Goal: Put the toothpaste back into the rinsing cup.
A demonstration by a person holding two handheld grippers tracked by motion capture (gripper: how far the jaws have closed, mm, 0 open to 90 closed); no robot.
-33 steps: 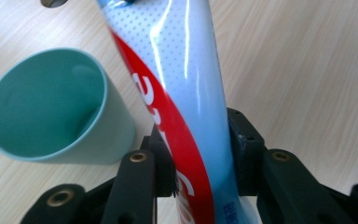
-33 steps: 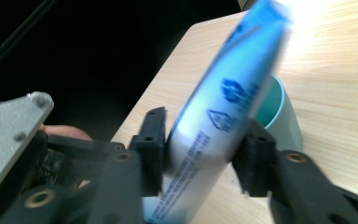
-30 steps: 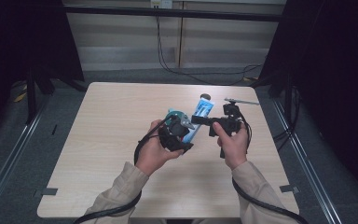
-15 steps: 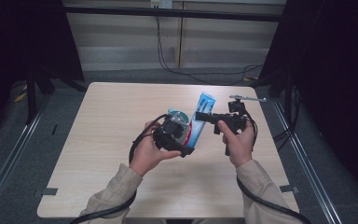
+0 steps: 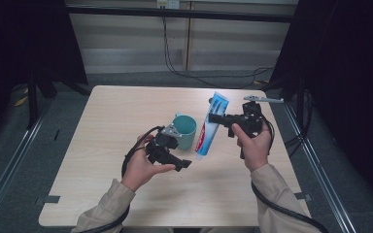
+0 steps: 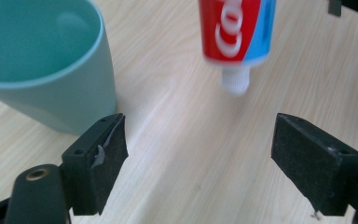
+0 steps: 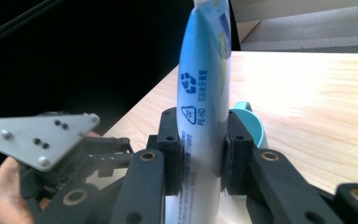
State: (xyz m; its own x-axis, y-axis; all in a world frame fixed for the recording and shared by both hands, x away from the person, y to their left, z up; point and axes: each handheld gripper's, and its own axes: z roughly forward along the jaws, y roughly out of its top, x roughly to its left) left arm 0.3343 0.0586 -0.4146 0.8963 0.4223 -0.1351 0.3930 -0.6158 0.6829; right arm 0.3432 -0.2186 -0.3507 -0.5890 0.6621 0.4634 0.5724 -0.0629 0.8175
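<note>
My right gripper [image 5: 212, 118] is clenched on the toothpaste tube [image 5: 211, 125], both pads pressing its mid-body. The tube hangs near-upright, cap end down, just above the table [image 5: 102, 121] and just beside the teal cup [image 5: 185, 131]. My left gripper [image 5: 184, 165] has just been opening; its jaws stand released with nothing between them, low over the table, the white cap [image 6: 235, 79] ahead of them and the cup to one side.

Risks, as judged from this position:
- The tube body is soft. Excess clamping may deform it or let it slide down through the pads.
- Tilting the tube toward the cup could strike the rim and tip the cup.
- My left jaws sit close to the cup wall; a sideways move may push it.
</note>
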